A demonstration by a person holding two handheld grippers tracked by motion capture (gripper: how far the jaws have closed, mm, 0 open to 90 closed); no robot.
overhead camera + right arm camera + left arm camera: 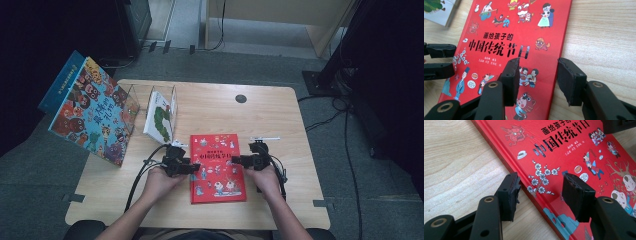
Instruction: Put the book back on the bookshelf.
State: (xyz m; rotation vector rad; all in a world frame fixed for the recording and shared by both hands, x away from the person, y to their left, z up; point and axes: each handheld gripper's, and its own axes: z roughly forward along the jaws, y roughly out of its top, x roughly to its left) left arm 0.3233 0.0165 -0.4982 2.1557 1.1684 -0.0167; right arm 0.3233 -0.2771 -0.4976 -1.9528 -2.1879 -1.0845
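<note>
The red book (217, 167) lies flat on the table (280, 120) between my tongs. My left gripper (540, 192) and right gripper (537, 77) stand apart, each straddling one book edge, not pressing. If I squeeze unevenly, the thin cover can slip out or bend.

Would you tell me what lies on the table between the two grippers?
The red book lies flat between the left gripper and right gripper, each straddling one of its long edges with open jaws, as the high view shows.

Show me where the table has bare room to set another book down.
Bare wood lies between the red book and the table's right edge, and across the far right past the small dark disc. The left is crowded: clear stand, caterpillar book, big leaning book.
</note>
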